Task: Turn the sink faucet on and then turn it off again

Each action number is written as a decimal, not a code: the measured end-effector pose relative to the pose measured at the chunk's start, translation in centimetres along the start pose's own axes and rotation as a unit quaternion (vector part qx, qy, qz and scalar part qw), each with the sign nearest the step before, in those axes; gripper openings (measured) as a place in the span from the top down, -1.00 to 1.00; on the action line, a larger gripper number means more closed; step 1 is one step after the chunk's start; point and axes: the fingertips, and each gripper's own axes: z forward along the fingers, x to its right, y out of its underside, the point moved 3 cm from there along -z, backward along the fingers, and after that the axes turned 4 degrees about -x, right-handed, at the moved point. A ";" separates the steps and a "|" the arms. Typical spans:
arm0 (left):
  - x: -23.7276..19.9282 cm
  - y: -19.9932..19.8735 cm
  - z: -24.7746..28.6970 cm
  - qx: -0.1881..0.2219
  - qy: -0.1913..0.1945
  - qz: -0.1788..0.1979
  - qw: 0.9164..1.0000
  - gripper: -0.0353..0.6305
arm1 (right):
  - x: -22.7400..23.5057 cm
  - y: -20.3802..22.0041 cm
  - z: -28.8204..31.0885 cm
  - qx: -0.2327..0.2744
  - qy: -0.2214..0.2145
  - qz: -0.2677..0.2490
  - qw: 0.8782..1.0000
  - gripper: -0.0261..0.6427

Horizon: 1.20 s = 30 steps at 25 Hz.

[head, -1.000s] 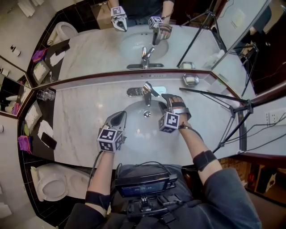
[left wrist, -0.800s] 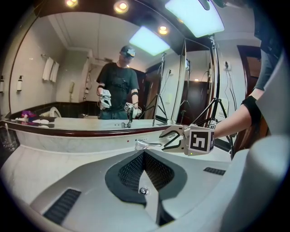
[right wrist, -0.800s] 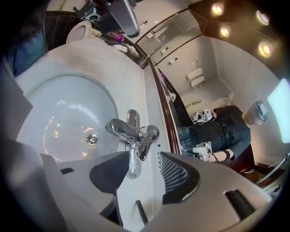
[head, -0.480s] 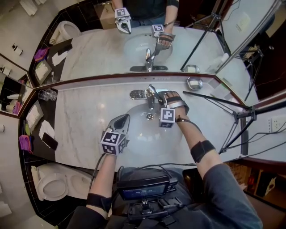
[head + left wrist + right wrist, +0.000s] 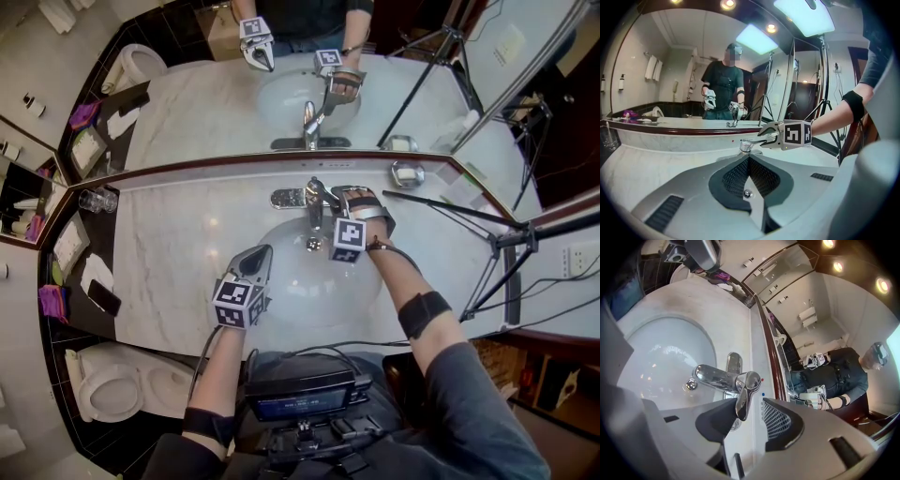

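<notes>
Our right gripper (image 5: 333,199) has wide jaws, just closing, astride the rigid, slick polished chrome faucet lever (image 5: 743,401); we judge its tip the best hold. Our left gripper (image 5: 255,255) has its jaws together, empty.

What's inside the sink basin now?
A round metal drain sits in the white basin below the faucet spout; no water shows. The right gripper, whose jaws have just been closing with the faucet lever between them, covers the basin's right part.

- Faucet (image 5: 717,376): polished chrome metal, mirror-bright.
- Sink basin (image 5: 656,352): smooth, white, glossy glaze.
- Countertop (image 5: 178,234): pale, veined, marble-look stone, polished.
- Left gripper (image 5: 749,158): matt grey plastic; pads (image 5: 736,176) dark and mesh-textured.
- Ledge trim (image 5: 234,165): dark red-brown, glossy.
- Tumbler (image 5: 94,199): clear glass.
</notes>
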 end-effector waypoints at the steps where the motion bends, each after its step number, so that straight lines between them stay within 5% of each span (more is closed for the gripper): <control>1: -0.1 0.1 0.0 0.000 -0.001 -0.001 1.000 0.89 | 0.3 -0.2 -0.1 0.002 0.000 0.007 1.000 0.36; 30: -0.5 0.2 -0.1 0.002 -0.007 -0.009 1.000 0.89 | 3.5 -1.3 0.3 -0.003 -0.014 0.071 0.997 0.36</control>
